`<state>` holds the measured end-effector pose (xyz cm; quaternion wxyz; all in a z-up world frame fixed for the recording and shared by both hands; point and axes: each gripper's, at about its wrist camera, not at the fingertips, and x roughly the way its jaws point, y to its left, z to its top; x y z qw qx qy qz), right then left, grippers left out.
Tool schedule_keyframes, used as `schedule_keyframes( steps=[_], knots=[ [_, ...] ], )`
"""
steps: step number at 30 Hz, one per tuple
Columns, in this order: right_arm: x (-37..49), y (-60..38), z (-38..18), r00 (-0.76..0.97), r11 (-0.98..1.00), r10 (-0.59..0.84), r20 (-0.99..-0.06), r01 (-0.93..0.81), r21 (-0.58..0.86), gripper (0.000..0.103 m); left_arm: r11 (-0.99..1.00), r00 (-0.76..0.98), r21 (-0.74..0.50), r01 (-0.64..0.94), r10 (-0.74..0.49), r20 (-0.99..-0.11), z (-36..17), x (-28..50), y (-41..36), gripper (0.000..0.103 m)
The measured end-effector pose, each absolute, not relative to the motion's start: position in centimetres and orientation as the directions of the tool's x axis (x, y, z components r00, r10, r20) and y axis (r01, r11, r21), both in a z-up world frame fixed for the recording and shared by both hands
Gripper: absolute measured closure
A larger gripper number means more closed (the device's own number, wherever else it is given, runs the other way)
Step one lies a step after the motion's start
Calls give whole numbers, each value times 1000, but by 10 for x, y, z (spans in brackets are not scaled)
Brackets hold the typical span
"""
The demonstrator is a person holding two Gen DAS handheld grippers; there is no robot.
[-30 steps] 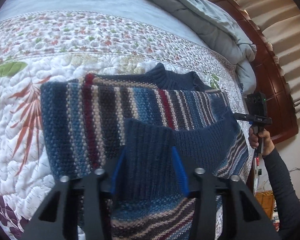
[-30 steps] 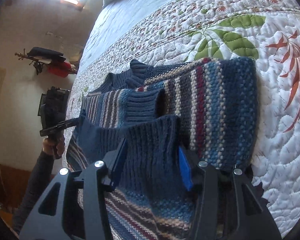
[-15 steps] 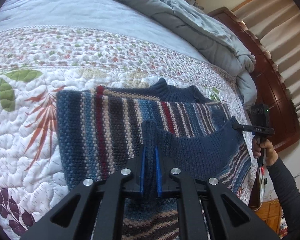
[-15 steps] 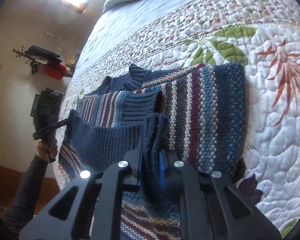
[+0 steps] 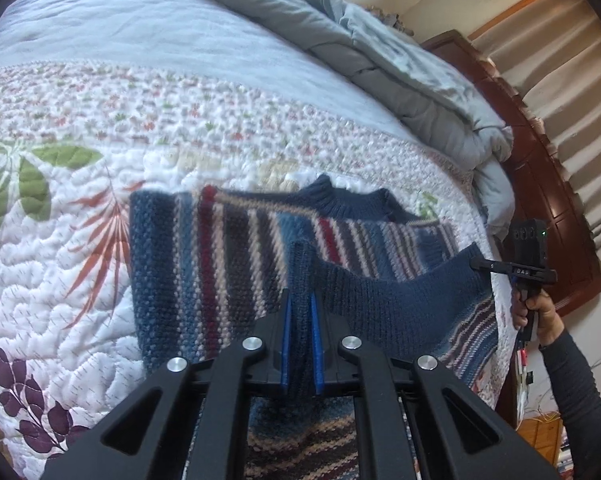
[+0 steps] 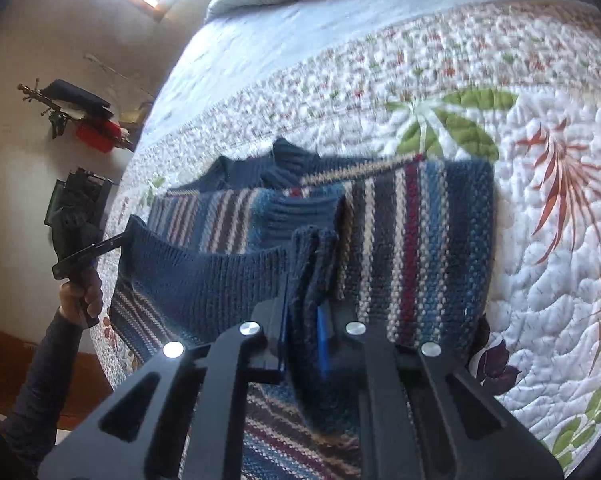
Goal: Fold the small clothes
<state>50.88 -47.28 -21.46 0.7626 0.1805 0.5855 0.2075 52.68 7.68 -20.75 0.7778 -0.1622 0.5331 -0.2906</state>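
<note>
A small striped knit sweater (image 5: pixel 204 264) in navy, blue, red and cream lies on the floral quilt (image 5: pixel 52 248), its sleeves folded in. My left gripper (image 5: pixel 300 300) is shut on one corner of the navy ribbed hem (image 5: pixel 400 300), lifted off the quilt. My right gripper shows in the left wrist view (image 5: pixel 476 263) pinching the hem's other corner. In the right wrist view my right gripper (image 6: pixel 306 312) is shut on bunched navy hem (image 6: pixel 212 280), with the sweater (image 6: pixel 420 240) beyond it. The left gripper (image 6: pixel 124 238) shows there too, holding the far corner.
A grey duvet (image 5: pixel 400 72) is heaped at the head of the bed by a dark wooden headboard (image 5: pixel 548 184). Curtains (image 5: pixel 572 80) hang behind it. In the right wrist view a wall rack (image 6: pixel 76 112) with dark and red items hangs beyond the bed edge.
Both grippers were open around the hem a second ago and have closed on it. They have raised the hem and carried it toward the collar, stretched between them.
</note>
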Motion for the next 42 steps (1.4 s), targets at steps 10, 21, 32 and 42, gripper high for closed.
schedule_keyframes(
  steps=[10, 21, 32, 42],
  knots=[
    [511, -476, -226, 235, 840, 539, -809, -83, 536, 93, 786, 237, -555, 274, -614, -753, -223, 527, 74, 95],
    [515, -475, -176, 328, 855, 515, -792, -137, 499, 95, 791, 355, -529, 306, -611, -708, -162, 535, 77, 96],
    [592, -465, -138, 454, 893, 433, -779, -100, 438, 95, 840, 444, -482, 249, -541, -714, -124, 618, 86, 96],
    [624, -464, -204, 374, 926, 356, -857, -20, 376, 95, 884, 333, -446, 138, -466, -820, -212, 653, 75, 96]
  ],
)
